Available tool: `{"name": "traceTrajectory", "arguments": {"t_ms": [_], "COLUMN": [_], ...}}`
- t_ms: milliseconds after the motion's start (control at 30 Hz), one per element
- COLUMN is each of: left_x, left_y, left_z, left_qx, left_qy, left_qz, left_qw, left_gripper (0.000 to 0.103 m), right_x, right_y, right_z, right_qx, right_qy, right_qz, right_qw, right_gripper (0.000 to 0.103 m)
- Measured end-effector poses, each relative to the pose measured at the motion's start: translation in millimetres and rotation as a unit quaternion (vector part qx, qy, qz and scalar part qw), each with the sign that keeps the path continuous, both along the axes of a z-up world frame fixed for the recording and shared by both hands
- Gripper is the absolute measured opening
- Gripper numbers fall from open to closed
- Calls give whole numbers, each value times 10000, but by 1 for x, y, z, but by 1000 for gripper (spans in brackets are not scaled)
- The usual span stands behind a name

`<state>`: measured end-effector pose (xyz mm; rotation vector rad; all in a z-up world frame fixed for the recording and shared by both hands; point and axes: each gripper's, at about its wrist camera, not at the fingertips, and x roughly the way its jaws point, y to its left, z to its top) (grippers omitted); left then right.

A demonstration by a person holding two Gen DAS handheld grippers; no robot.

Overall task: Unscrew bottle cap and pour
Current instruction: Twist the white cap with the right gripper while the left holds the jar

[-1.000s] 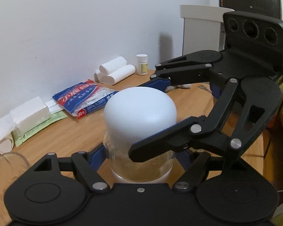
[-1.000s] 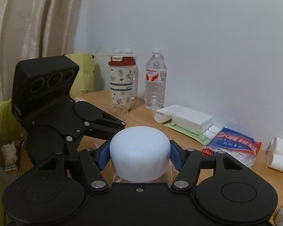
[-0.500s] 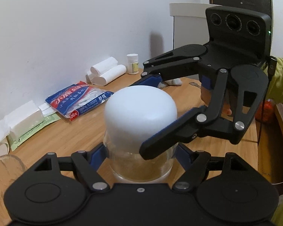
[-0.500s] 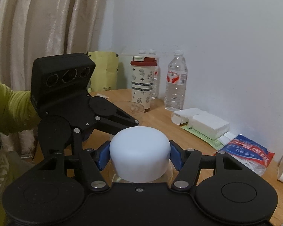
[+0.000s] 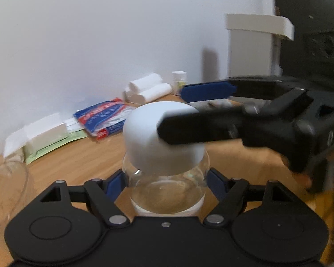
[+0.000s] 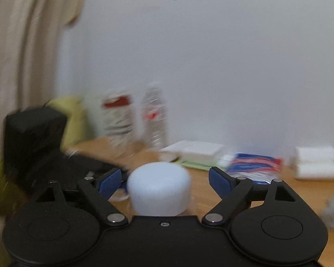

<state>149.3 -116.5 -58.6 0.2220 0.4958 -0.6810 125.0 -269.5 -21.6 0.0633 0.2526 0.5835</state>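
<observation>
A clear glass bottle (image 5: 167,191) with a rounded white cap (image 5: 149,138) stands on the wooden table. My left gripper (image 5: 167,178) is shut on the bottle's glass body just below the cap. My right gripper (image 6: 164,178) is open; its blue pads (image 6: 110,181) stand apart on both sides of the white cap (image 6: 159,191) with gaps to it. In the left wrist view the right gripper's fingers (image 5: 207,92) reach across the cap from the right. The right wrist view is blurred by motion.
An empty glass (image 5: 6,189) stands at the left. Along the wall lie a white box (image 5: 45,134), a blue-red packet (image 5: 106,116), paper rolls (image 5: 149,89) and a small pill bottle (image 5: 179,79). A water bottle (image 6: 155,122) and patterned cup (image 6: 118,120) stand further back.
My right gripper has let go of the white cap and opened, and it has rolled so its fingers lie level across the cap. The left gripper keeps its hold on the bottle.
</observation>
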Motion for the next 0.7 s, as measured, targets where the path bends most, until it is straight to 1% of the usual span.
{"name": "traceTrajectory", "arguments": {"t_ms": [67,133,233,333,433,500,567,600,633,700], "left_x": [-3,-4,-7,-6,-6,-6,-6,-6,-6,-6], "left_y": [-2,-3,-5,-7,-7,-6,-7,-7,-7,-8], "left_z": [0,0,-1,-2,-2,-2,-3,-2,-2,-1], "left_qx": [-10,-29,-50,-49,-54,-72,-52,-34,-23,13], "left_qy": [-57,-62,-132,-151,-142,-119,-132,-136,-135,-145], "left_qz": [137,251,343,454,476,492,500,512,506,460], "left_qw": [9999,9997,9993,9988,9988,9987,9986,9986,9986,9988], "left_gripper": [79,79,79,79,79,79,79,79,79,79], "right_x": [-4,-6,-7,-1,3,4,6,8,9,11], "right_y": [5,11,23,30,33,32,31,31,30,28], "right_z": [0,1,4,5,4,4,4,3,3,2], "right_qx": [59,-9,-256,-468,-591,-514,-515,-597,-567,-563], "right_qy": [58,36,6,91,154,281,341,375,377,355], "right_qz": [-324,-204,-184,-133,-167,-174,-176,-214,-220,-144], "right_qw": [9994,9998,9995,9988,9980,9981,9979,9973,9974,9977], "right_gripper": [90,89,88,86,85,83,75,72,69,69]}}
